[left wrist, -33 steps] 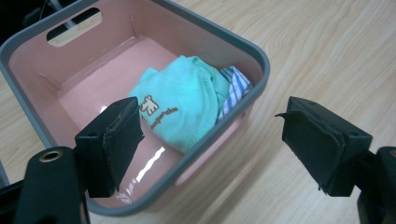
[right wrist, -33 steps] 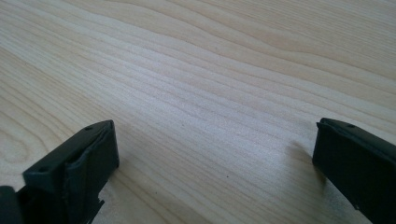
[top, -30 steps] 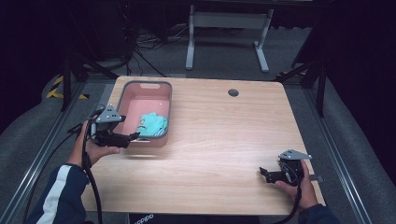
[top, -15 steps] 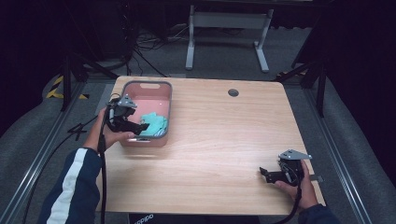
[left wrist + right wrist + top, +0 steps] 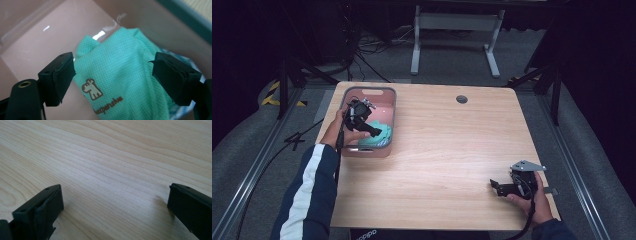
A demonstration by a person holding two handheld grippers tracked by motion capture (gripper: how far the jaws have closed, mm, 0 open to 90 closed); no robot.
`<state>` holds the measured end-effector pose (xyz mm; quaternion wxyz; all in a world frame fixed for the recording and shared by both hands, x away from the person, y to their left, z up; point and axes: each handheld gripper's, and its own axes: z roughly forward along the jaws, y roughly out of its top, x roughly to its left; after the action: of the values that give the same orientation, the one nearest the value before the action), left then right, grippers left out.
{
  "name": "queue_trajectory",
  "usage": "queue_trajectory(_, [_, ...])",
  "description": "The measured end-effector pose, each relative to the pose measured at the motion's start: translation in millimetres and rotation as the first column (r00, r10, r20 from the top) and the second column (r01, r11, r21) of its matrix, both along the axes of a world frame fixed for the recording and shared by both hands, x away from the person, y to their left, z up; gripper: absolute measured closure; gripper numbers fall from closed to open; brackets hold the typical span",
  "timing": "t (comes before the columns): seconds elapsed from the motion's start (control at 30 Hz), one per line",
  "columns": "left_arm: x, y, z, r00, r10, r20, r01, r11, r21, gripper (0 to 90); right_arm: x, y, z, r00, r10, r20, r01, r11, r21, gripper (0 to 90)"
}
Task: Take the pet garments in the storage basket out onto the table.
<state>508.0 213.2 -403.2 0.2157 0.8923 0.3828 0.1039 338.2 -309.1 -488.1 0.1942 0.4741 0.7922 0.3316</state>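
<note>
A pink bin (image 5: 388,107) with a grey rim stands at the table's left side. Inside it lies a mint-green sock (image 5: 380,134) with a small dog logo (image 5: 93,89) printed on it. My left gripper (image 5: 371,130) reaches down into the bin, its jaws open and spread on either side of the sock (image 5: 117,67) without pressing it. My right gripper (image 5: 496,187) rests near the table's front right corner, held by a hand, jaws open over bare wood (image 5: 112,170) with nothing between them.
The wooden table (image 5: 452,150) has a round cable hole (image 5: 461,99) at the back. A patterned blue-white cloth (image 5: 185,57) peeks out beyond the sock in the bin. A metal stand (image 5: 457,30) and cables sit on the floor behind the table.
My left gripper has moved from the bin's near left edge forward and down into the bin, over the sock. The right gripper has stayed where it was.
</note>
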Motion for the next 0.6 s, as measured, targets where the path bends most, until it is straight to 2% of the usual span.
queue_trajectory(0.07, [4.6, -0.9, -1.7, 0.9997, 0.006, -0.026, -0.005, 0.9997, 0.024, 19.1, -0.1, -0.1, 0.0, 1.0000, 0.000, 0.000, 0.000, 1.000, 0.000, 0.5])
queue_trajectory(0.13, [6.4, -1.4, -3.1, 0.9998, 0.014, -0.017, -0.014, 0.9991, 0.040, 19.3, -0.1, 0.0, 0.0, 1.0000, 0.000, 0.000, 0.000, 1.000, 0.000, 0.5])
queue_trajectory(0.2, [11.4, -2.3, -6.6, 0.9981, 0.022, -0.057, -0.019, 0.9978, 0.064, 17.4, 0.0, -0.2, 0.0, 1.0000, 0.001, 0.000, -0.001, 1.000, -0.002, 0.5])
queue_trajectory(0.27, [16.4, -2.1, -11.0, 0.9963, 0.031, -0.080, -0.024, 0.9954, 0.092, 18.7, -0.1, 0.0, 0.0, 1.0000, -0.001, 0.000, 0.001, 1.000, 0.000, 0.6])
queue_trajectory(0.3, [20.8, -2.0, -15.6, 0.9928, 0.059, -0.104, -0.048, 0.9932, 0.107, 17.8, -0.1, 0.0, 0.0, 1.0000, 0.000, 0.000, 0.000, 1.000, 0.000, 0.5])
queue_trajectory(0.37, [22.5, -2.4, -18.8, 0.9917, 0.067, -0.109, -0.055, 0.9924, 0.110, 16.1, -0.1, -0.2, 0.0, 1.0000, 0.001, 0.000, -0.001, 1.000, -0.002, 0.5])
queue_trajectory(0.4, [24.6, -2.6, -22.4, 0.9875, 0.080, -0.136, -0.063, 0.9905, 0.122, 16.1, -0.1, -0.2, 0.0, 1.0000, 0.001, 0.000, -0.001, 1.000, -0.002, 0.5])
queue_trajectory(0.47, [26.8, -4.6, -29.1, 0.9831, 0.090, -0.159, -0.067, 0.9873, 0.144, 15.3, -0.1, 0.0, 0.0, 1.0000, -0.001, 0.000, 0.001, 1.000, 0.001, 0.5])
queue_trajectory(0.5, [27.7, -5.3, -30.1, 0.9831, 0.093, -0.157, -0.069, 0.9855, 0.155, 14.8, -0.1, -0.1, 0.0, 1.0000, 0.000, 0.000, 0.000, 1.000, -0.001, 0.5])
queue_trajectory(0.6, [29.1, -6.1, -32.5, 0.9764, 0.112, -0.185, -0.084, 0.9850, 0.151, 15.0, -0.1, -0.1, 0.0, 1.0000, 0.000, 0.000, 0.000, 1.000, 0.000, 0.5])
